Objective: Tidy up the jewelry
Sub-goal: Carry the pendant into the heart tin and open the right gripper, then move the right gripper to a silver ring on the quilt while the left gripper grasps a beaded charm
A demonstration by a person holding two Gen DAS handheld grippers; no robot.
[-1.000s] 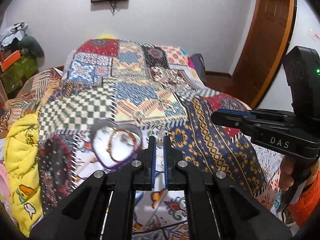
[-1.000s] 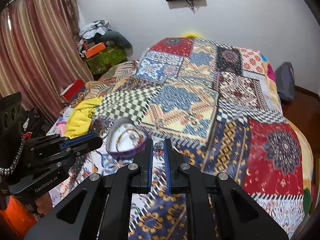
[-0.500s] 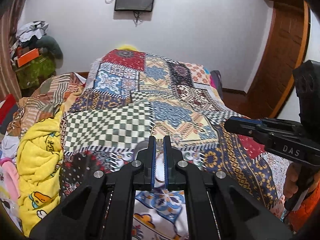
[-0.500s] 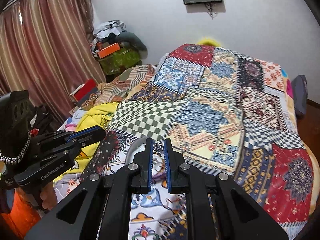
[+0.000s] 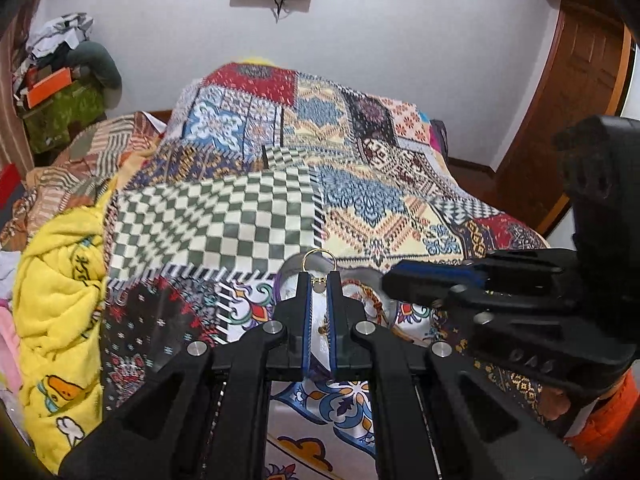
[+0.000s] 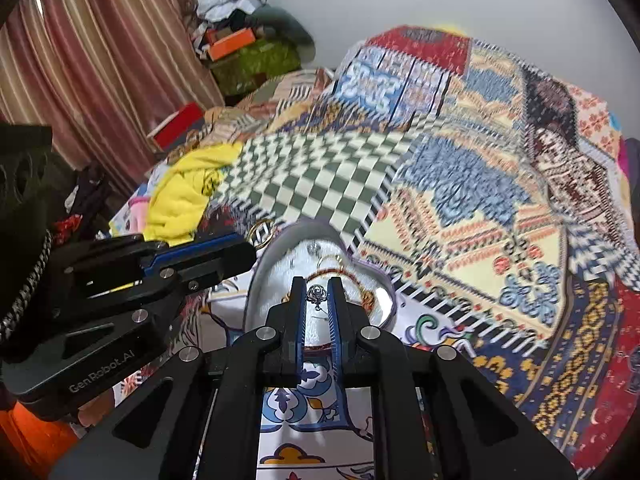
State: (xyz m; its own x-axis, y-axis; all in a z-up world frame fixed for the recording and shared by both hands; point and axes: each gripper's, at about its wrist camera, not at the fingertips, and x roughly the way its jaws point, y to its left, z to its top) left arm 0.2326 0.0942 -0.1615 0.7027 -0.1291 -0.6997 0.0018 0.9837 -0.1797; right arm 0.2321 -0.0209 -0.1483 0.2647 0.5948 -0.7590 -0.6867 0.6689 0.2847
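Observation:
My left gripper [image 5: 319, 282] is shut on a gold hoop earring [image 5: 319, 261] whose ring sticks up past the fingertips. My right gripper [image 6: 317, 292] is shut on a small silver filigree earring [image 6: 316, 294]. Both hover over a heart-shaped box [image 6: 260, 276] with a purple rim and white lining, lying on the patterned bedspread [image 6: 460, 220]. Inside the box lies a red-and-gold beaded bracelet [image 6: 362, 284]. In the left wrist view the box [image 5: 290, 266] is mostly hidden behind my fingers and the right gripper [image 5: 432, 278], which comes in from the right. The left gripper [image 6: 240, 250] with its hoop [image 6: 262, 234] shows in the right wrist view.
A yellow blanket [image 5: 56, 280] is bunched on the left of the bed. Piled clothes and boxes [image 5: 60, 80] stand in the far left corner by a striped curtain [image 6: 100, 60]. A wooden door [image 5: 572, 100] is at the right. A person's hand [image 5: 560, 400] in an orange sleeve holds the right gripper.
Both grippers have moved forward and down toward the heart-shaped box, still shut on their earrings. The right gripper now sits closer to the left one, over the box.

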